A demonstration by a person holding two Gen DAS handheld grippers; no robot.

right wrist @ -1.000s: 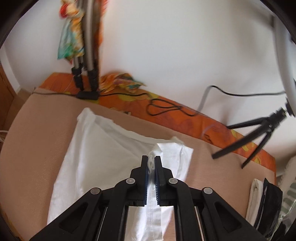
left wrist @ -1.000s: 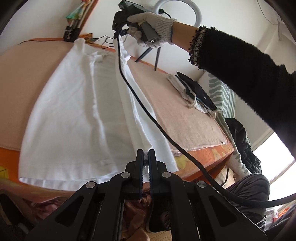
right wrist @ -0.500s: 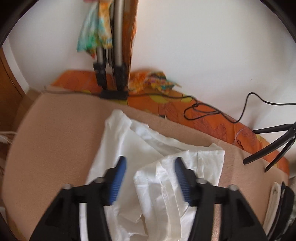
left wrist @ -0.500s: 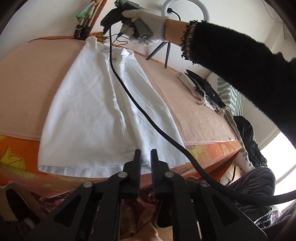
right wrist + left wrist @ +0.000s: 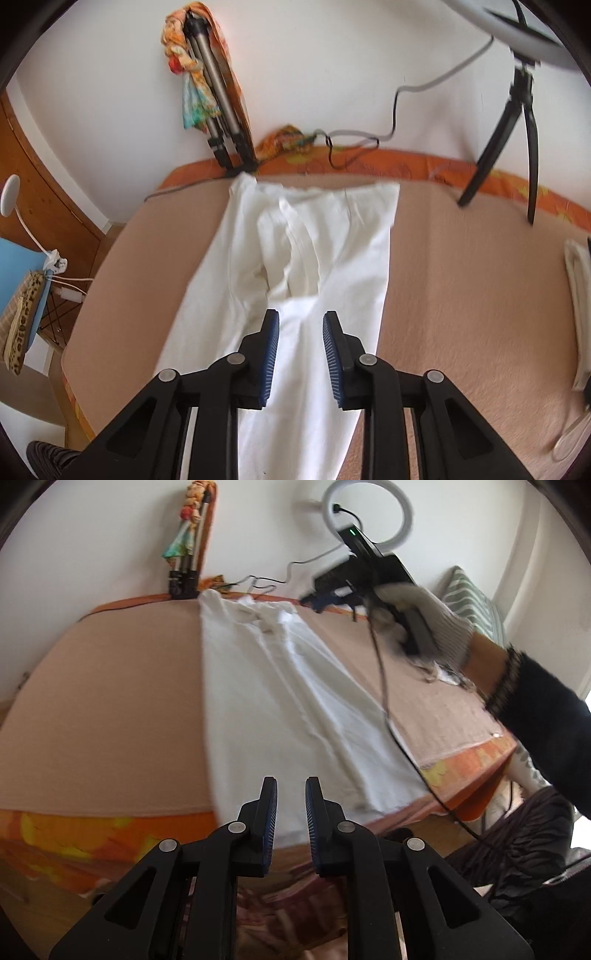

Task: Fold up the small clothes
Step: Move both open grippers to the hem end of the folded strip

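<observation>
A white garment (image 5: 280, 701) lies folded lengthwise on the beige blanket (image 5: 103, 709), a long strip from the far edge to the near edge. It also shows in the right wrist view (image 5: 314, 258), with its folded-over side on top. My left gripper (image 5: 291, 794) is open and empty, above the garment's near hem. My right gripper (image 5: 300, 325) is open and empty, above the garment's middle. The right gripper also shows in the left wrist view (image 5: 321, 598), held by a gloved hand above the bed's far right.
A folded tripod (image 5: 218, 122) leans on the far wall behind the garment. A ring light stand (image 5: 517, 140) stands at the far right. Folded clothes (image 5: 576, 295) lie at the right edge. A cable (image 5: 388, 709) hangs from the right gripper over the bed.
Both grippers let go of the garment's right side after carrying it over to the left, and opened. Both have drawn back and up; the garment now lies folded and narrower.
</observation>
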